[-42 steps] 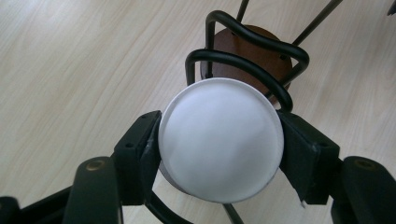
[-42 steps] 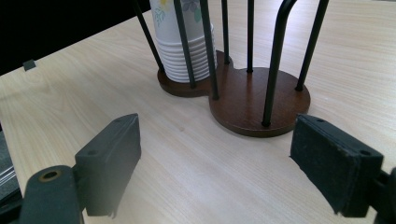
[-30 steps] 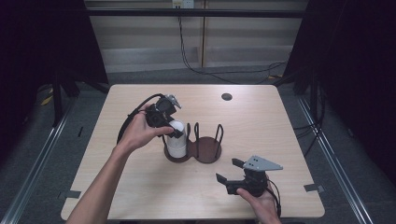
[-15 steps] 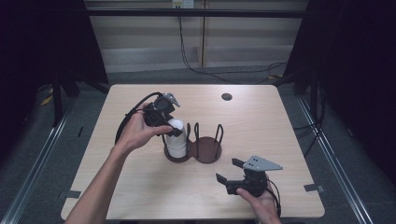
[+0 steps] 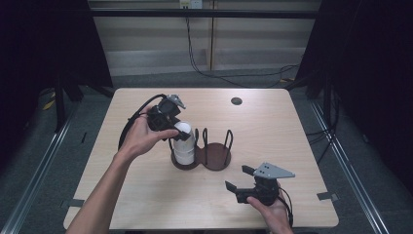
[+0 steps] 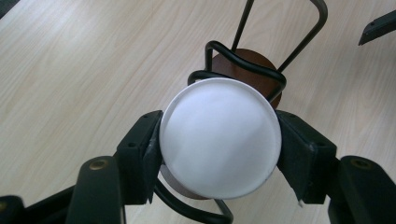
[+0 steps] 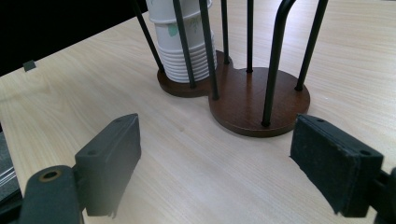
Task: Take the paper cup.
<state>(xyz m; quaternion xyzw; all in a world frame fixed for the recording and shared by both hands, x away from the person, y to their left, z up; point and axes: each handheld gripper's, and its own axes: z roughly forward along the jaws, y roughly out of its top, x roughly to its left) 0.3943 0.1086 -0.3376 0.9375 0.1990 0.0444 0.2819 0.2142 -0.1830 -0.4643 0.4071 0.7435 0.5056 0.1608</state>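
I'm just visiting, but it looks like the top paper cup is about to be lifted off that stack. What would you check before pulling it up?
1. Left gripper closed on the top cup, pads on both sides: ok.
2. Cup stack upright in its side of the holder: ok.
3. Only one cup will come away, not two stuck together: cannot tell.
4. Wire posts beside the cup leave it room to rise: ok, looks so.
5. Right gripper open, off the holder, out of the way: ok.
6. Holder steadied against lifting with the cup: not ok, nothing holds it.
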